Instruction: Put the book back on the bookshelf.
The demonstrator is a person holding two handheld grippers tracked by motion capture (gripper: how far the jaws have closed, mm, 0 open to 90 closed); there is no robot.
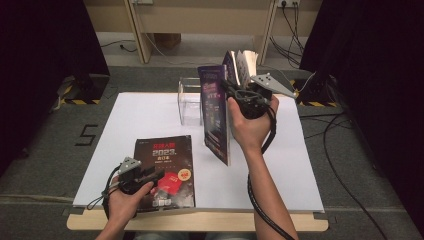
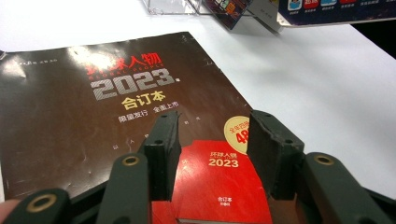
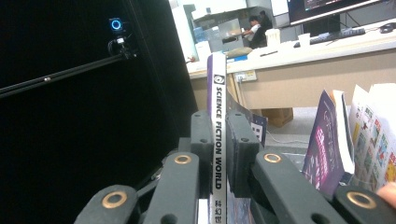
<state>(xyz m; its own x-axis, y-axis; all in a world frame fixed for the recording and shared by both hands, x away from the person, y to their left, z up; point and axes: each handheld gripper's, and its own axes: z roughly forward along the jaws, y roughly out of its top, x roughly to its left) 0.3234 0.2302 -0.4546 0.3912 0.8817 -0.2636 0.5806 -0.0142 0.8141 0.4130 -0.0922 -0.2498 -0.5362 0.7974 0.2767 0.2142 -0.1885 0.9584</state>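
Right tongs [image 1: 239,95], upper centre of the high view, are clamped on the spine of a purple magazine [image 1: 216,112]; in the right gripper view the white spine [image 3: 217,140] reading "SCIENCE FICTION WORLD" runs straight up between the two black jaws, both pads pressed on it. The magazine hangs upright off the worktop [image 1: 280,165], cover facing left in the high view, its loose pages [image 1: 245,65] fanning open at the top behind the tongs. Same pages show at the right edge of the right gripper view [image 3: 373,135].

Left tongs [image 1: 150,176], lower left of the high view, stand apart with nothing gripped. In the left gripper view the jaws hover low over the bottom part of a dark brown "2023" magazine [image 2: 93,107], framing its red printed book picture [image 2: 219,179]. That magazine lies flat, cover up, at the near left of the white worktop [image 2: 327,74].

A clear acrylic holder [image 1: 190,100] stands at the far middle of the worktop, just left of the raised purple magazine.
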